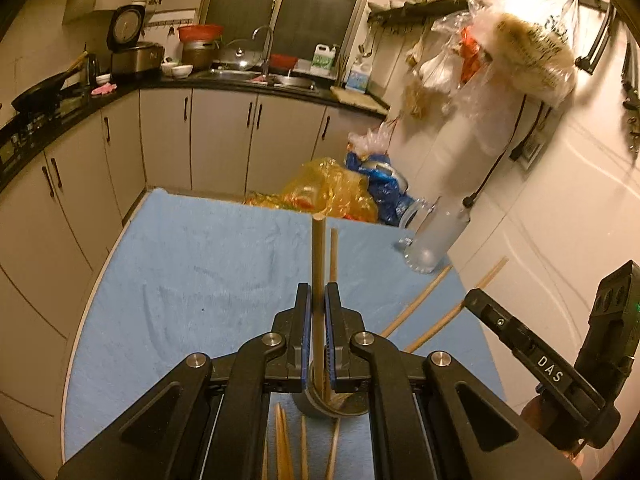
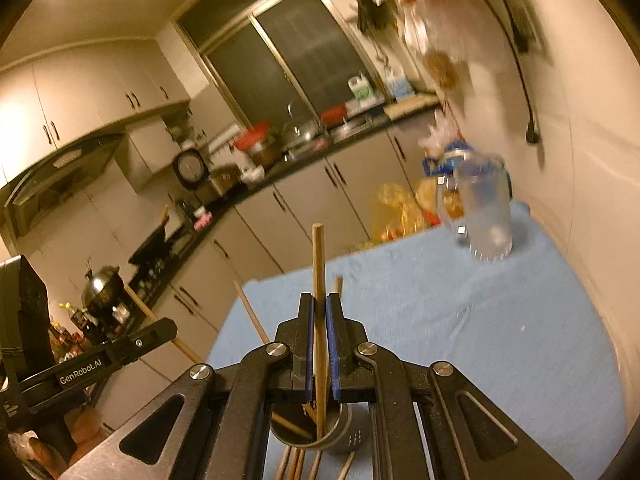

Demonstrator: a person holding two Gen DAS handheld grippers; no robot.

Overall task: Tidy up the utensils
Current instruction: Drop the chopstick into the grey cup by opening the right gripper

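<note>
Left tool point(image 1: 318, 300): pads together, clamped on 1 upright chopstick point(image 1: 319, 264). Its lower end runs down toward a dark metal holder cup point(image 1: 320, 406) standing on the blue cloth point(image 1: 192, 264) that covers the worktop.

Right tool point(image 2: 319, 312): pads likewise pressed on 1 chopstick point(image 2: 319, 272), tip rising above the fingers.

Left view only: 2 loose chopsticks point(image 1: 420, 300) lying on the cloth at right, and the right unit's black body at the frame edge.

Right view only: perforated side of the holder cup point(image 2: 352, 436), several sticks leaning inside it.

Both views: clear glass mug point(image 1: 434, 236) at the cloth's far edge by the wall; more sticks lie flat by the cup.
</note>
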